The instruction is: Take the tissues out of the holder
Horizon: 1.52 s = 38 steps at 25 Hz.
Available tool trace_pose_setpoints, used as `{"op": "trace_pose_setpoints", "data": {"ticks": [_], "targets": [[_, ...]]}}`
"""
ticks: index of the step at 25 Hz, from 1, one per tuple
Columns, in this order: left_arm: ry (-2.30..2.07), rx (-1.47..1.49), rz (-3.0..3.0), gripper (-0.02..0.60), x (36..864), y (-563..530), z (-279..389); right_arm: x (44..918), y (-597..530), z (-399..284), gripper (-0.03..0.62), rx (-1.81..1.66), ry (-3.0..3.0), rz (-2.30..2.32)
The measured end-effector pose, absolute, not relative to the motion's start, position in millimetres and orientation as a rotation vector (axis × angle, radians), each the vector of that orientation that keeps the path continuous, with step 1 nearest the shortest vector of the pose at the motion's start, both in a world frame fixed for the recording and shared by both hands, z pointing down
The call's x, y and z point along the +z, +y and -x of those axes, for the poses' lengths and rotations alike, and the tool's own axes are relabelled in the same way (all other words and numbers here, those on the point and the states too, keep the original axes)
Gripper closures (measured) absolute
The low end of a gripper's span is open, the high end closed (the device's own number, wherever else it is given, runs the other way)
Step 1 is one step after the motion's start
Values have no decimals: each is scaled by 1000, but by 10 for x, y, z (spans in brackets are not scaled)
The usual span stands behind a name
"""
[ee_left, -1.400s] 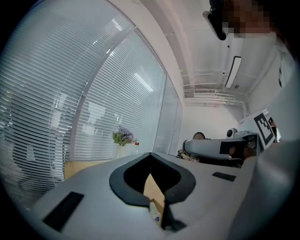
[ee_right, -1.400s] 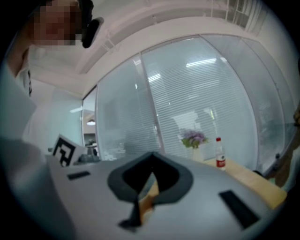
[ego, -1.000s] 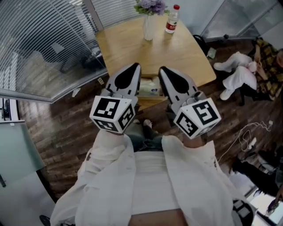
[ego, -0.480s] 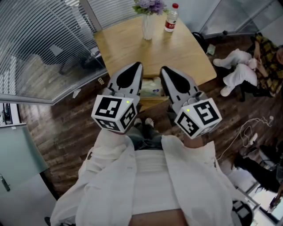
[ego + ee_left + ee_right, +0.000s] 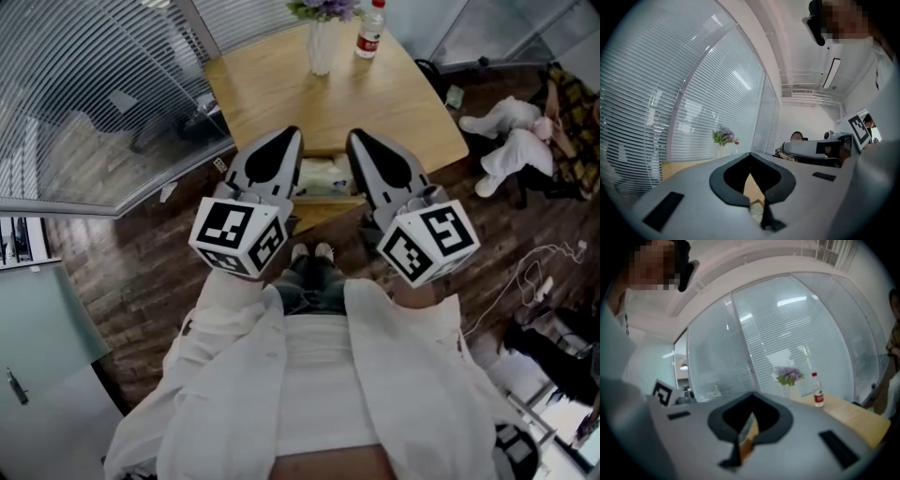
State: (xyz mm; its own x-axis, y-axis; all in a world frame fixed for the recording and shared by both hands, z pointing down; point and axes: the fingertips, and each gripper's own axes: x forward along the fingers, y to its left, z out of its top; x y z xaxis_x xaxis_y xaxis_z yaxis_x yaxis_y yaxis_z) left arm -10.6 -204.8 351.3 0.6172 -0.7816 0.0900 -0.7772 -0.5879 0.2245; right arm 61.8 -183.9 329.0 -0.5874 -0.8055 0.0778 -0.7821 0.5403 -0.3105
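The tissue holder (image 5: 324, 178), a low wooden box with pale tissues in it, sits at the near edge of the wooden table (image 5: 281, 84). In the head view it shows in the gap between my two grippers, which partly hide it. My left gripper (image 5: 284, 141) hovers at its left side and my right gripper (image 5: 357, 142) at its right side, both above the table's front edge. Each is shut with nothing between its jaws. In the left gripper view (image 5: 759, 213) and the right gripper view (image 5: 739, 446) only a thin slit of table shows between the closed jaws.
A vase of purple flowers (image 5: 322, 36) and a red-capped water bottle (image 5: 371, 30) stand at the table's far edge. Glass walls with blinds (image 5: 84, 84) run along the left. A white soft toy (image 5: 511, 150) and a cable (image 5: 525, 281) lie on the wooden floor at the right.
Both grippers stay shut and side by side. The head view has shifted a little, and the right gripper sits slightly further right and lower in the picture.
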Motion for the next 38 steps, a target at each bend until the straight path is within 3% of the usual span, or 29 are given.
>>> {"op": "trace_pose_setpoints", "data": {"ticks": [19,31,35,38], "targets": [[-1068,129,-2651,572,3961,-1976,-23,3637,-1826,-650,582,-560,2742,1439],[-835,388,-2700,571,4414,-1856,-122,3952,-1724,-673,582,-689,2723,1474],[-747,451,-2729,490,4569,-1819,-192,4060,-1712,-692,582,-722,2725,1470],[-712,542,-2741,483,4708,-1787,-215,4143,-1704,-737,582,-752,2713,1485]]}}
